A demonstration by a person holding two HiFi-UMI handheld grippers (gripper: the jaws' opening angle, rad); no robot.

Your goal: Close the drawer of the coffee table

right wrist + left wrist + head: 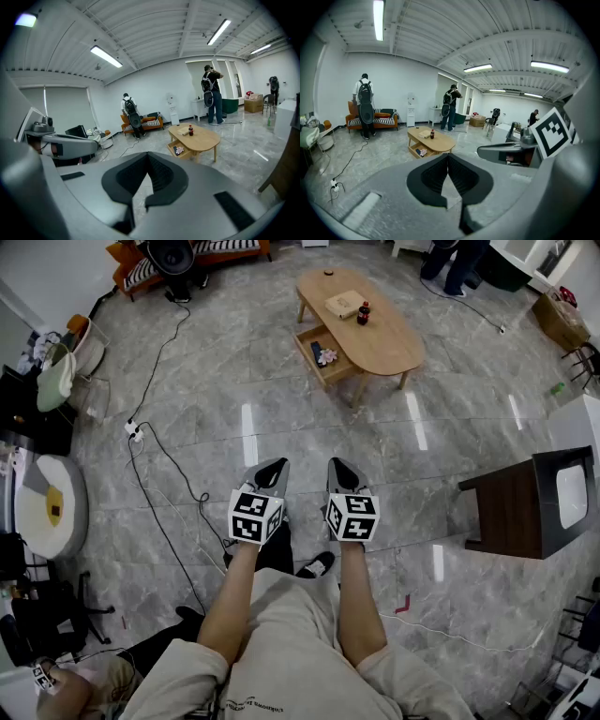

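Note:
The oval wooden coffee table stands far ahead on the grey marble floor. Its drawer is pulled out toward me on the left side, with small items inside. A dark bottle and a flat box sit on top. Both grippers hover side by side in front of my body, well short of the table. The left gripper and the right gripper have their jaws closed tip to tip and hold nothing. The table and drawer appear small in the left gripper view, and the table and drawer likewise in the right gripper view.
A dark side cabinet stands to my right. Black cables and a power strip run across the floor at left. An orange striped sofa is by the far wall. People stand beyond the table.

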